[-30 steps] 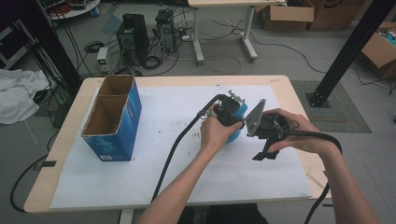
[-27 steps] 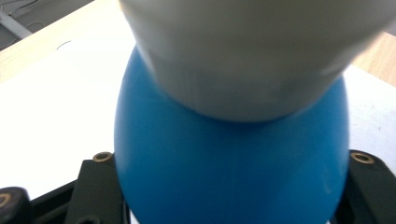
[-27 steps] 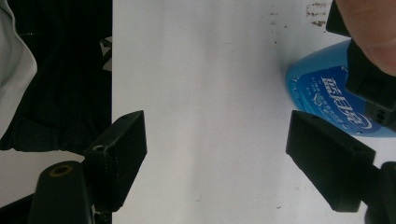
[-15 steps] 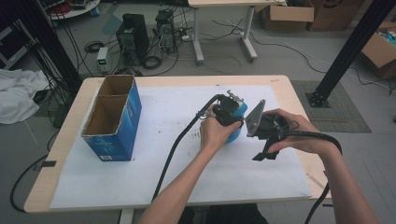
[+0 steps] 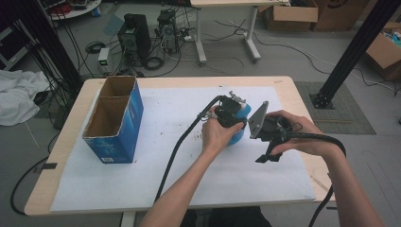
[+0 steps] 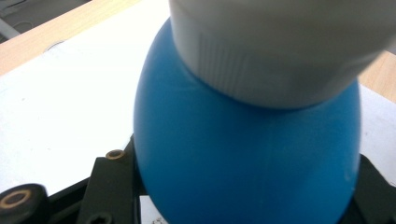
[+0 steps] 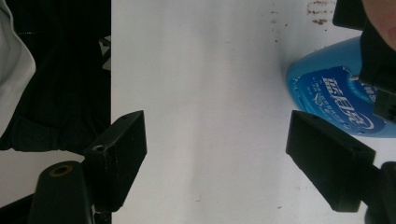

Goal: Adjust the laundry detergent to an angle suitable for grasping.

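**Bottle gripped, nothing moved yet**

We have the left gripper [image 5: 230, 124] closed on the blue bottle [image 5: 240, 124], approx. mid-table, a bit right of centre on the white sheet [image 5: 161, 156]. In the left gripper view the bottle's [image 6: 247, 158] rounded blue shoulder sits between the black jaws, pressed on both sides, w/ the white ribbed cap [image 6: 280, 46] just above. Those jaws have just been closing, w/ the bottle between them, so we judge the grasp as made.

Our right gripper [image 5: 265, 142] hangs just right of the bottle, jaws spread wide & holding nothing. Its own view looks down on bare sheet between the two pads, w/ the bottle's [image 7: 327, 102] labelled side off to one edge, apart from the pads.

The open cardboard box [image 5: 113, 118] w/ blue sides stands well apart at the left of the table [image 5: 71, 142]; we can't tell what's inside.

Progress, as we judge it: early. Grip done; the bottle appears to rest on the sheet. Left to do: lift & carry, prob. to the box, or work on the cap w/ the free right gripper.
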Demonstrator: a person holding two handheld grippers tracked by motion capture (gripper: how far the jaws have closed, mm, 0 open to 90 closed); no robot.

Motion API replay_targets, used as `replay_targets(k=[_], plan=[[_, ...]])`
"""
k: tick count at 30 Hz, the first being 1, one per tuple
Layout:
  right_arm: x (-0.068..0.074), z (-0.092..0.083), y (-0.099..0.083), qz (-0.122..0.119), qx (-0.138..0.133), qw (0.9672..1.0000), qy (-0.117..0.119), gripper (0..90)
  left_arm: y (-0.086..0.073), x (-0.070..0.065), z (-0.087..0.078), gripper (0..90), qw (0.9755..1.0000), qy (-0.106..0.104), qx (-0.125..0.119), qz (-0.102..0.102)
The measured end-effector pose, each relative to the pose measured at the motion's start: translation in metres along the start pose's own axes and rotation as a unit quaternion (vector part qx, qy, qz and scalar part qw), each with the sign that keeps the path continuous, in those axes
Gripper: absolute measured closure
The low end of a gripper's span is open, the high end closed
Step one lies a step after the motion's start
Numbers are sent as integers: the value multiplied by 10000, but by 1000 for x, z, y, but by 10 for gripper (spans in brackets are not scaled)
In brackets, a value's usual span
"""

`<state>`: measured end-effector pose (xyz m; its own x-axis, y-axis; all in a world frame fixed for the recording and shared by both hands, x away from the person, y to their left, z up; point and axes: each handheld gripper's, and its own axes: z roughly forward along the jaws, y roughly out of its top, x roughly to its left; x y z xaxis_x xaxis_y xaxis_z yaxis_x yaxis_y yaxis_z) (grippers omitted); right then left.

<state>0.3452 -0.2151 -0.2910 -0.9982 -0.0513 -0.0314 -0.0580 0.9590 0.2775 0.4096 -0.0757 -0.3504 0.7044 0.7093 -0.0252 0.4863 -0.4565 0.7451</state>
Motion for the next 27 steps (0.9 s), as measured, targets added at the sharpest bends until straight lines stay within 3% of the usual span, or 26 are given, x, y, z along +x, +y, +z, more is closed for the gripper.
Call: replay_targets(k=[16, 22, 27], plan=[[0, 0, -3, 31, -12, 10000, -10, 203, 2, 3, -7, 451, 9999, -116, -47, 92], [1, -1, -4, 43, -13, 10000, -24, 203, 4, 16, -25, 451, 9995, -180, -147, 228], [1, -2, -5, 50, -5, 10000, -31, 203, 3, 34, -43, 450, 9986, -362, -127, 370]])
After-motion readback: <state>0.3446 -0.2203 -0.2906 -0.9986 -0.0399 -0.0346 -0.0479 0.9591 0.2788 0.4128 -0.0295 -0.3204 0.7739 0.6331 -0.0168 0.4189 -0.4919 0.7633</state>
